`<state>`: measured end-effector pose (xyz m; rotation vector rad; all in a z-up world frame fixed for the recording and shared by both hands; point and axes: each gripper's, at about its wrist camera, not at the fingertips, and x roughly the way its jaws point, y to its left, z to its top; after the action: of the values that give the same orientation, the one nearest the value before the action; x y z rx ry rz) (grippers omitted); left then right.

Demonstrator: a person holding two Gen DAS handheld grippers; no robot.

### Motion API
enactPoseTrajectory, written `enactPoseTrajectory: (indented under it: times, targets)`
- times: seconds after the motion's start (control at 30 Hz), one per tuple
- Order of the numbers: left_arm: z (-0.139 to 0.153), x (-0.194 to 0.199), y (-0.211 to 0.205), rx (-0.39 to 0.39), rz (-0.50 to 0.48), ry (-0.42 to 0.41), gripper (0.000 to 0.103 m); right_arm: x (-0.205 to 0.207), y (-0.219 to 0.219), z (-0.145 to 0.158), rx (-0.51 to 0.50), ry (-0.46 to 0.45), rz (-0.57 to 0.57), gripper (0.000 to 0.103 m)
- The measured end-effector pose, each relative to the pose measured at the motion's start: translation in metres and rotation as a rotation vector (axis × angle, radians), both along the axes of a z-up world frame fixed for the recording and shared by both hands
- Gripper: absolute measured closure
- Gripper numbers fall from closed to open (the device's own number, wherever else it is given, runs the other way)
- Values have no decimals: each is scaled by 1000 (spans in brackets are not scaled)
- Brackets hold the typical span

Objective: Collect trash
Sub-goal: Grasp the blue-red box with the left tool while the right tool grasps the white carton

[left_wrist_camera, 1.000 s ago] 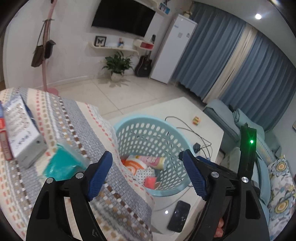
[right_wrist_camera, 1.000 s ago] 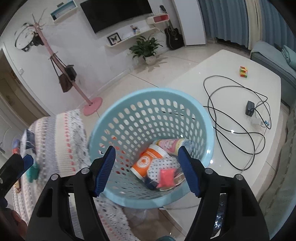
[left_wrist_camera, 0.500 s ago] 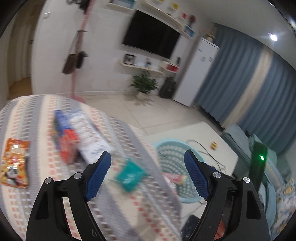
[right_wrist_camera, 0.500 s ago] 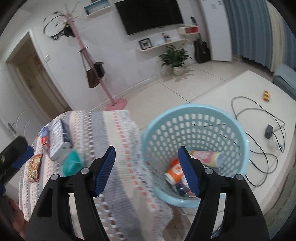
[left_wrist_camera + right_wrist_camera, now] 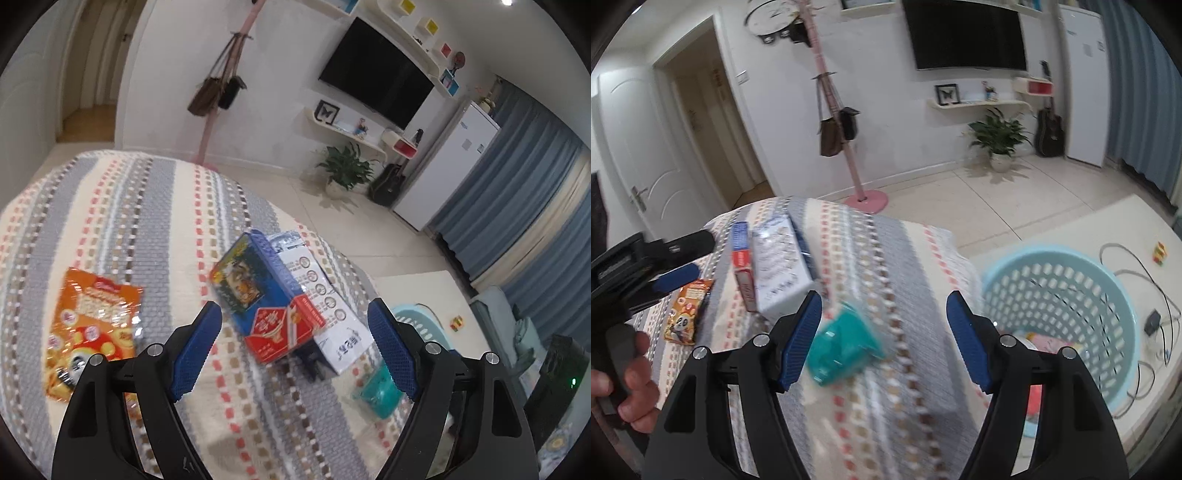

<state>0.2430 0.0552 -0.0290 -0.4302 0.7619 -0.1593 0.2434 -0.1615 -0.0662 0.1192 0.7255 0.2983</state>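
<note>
**Both claws spread over the striped cover, trash yet to be picked**

Left gripper spread wide and empty, hovering above the striped woven cover, aimed at the blue-and-red carton. Lying right against that carton, on its far side, a white box; off to the left and apart, a flat orange snack packet.

Right gripper likewise spread, nothing between its pads, poised over a small teal packet blurred by motion. To the right, on the low white table, the light blue perforated basket with a few wrappers already at its bottom.

Step in hand, by the look of it: reaching for the next piece, with four items left on the cover. Next move likely calls for lowering the right claw to straddle the teal packet, closing gently on its soft body, then carrying it across to the basket. For the left, a wide bite across the carton's narrow sides, taking care not to drag the white box along.
</note>
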Motion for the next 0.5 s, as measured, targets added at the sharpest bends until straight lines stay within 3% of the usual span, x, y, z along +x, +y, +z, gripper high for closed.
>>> enactPoseTrajectory:
  times: [0.23, 0.37, 0.5]
  targets:
    - [-24, 33, -10, -30, 21, 78, 25, 2, 24, -3, -60, -1, 57, 37]
    - [-32, 44, -18, 14, 32, 106, 27, 6, 26, -6, -76, 13, 55, 37]
    - [-41, 48, -16, 26, 18, 132, 44, 11, 25, -3, -70, 16, 63, 37]
